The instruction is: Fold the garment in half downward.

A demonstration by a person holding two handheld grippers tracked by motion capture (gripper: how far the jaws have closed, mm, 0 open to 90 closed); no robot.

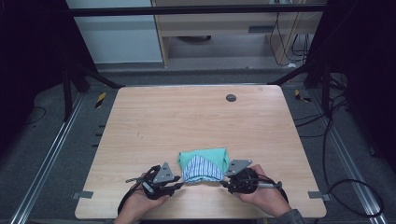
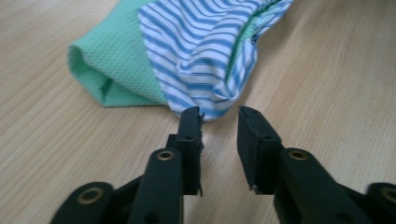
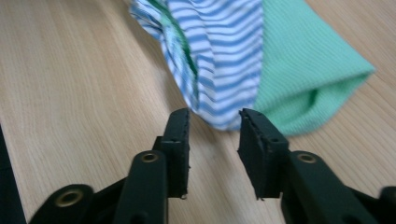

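Left gripper (image 1: 180, 185): black frame, grey three-cornered top plate, black cable, brass-ringed pivots, ribbed black jaws. Right gripper (image 1: 223, 183): same build, silver rod at 3 o'clock. Grey sleeve (image 1: 292, 217) cuff, right arm.

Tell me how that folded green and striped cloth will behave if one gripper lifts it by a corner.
The folded cloth is soft fabric, so it would probably droop and unfold. It looks light. Its knit surface should grip well. Both the left gripper and right gripper stand open beside it.
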